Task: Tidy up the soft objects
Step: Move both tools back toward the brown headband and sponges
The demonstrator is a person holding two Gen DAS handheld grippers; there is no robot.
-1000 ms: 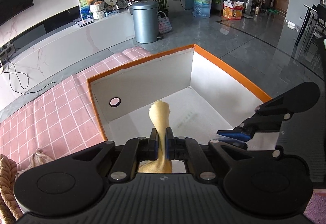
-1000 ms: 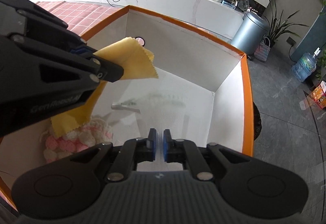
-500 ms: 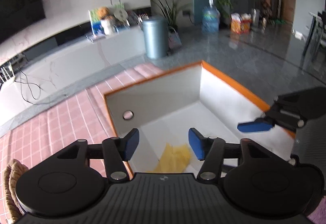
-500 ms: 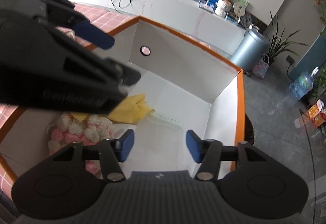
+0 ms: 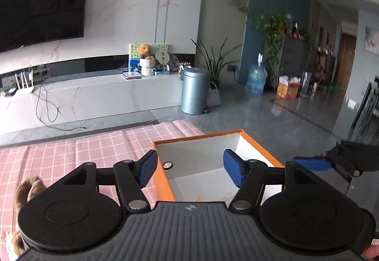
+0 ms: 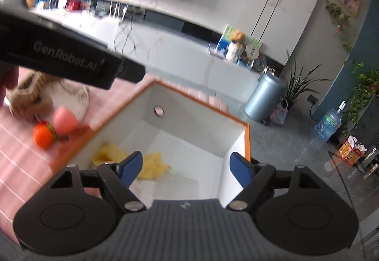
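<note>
While opening, both grippers' jaws gape empty above box [image 6: 246,140].

You have the box [image 6: 246,142] on the table's right edge, standing on the checked cloth [image 5: 71,154]. The crumpled cloth [image 6: 154,163] lies inside it near the left wall. Left of the box, on the checked cloth, a ball [image 6: 42,135] touches a rounded soft piece [image 6: 65,120]; behind them lies a knitted item [image 6: 28,92].
</note>
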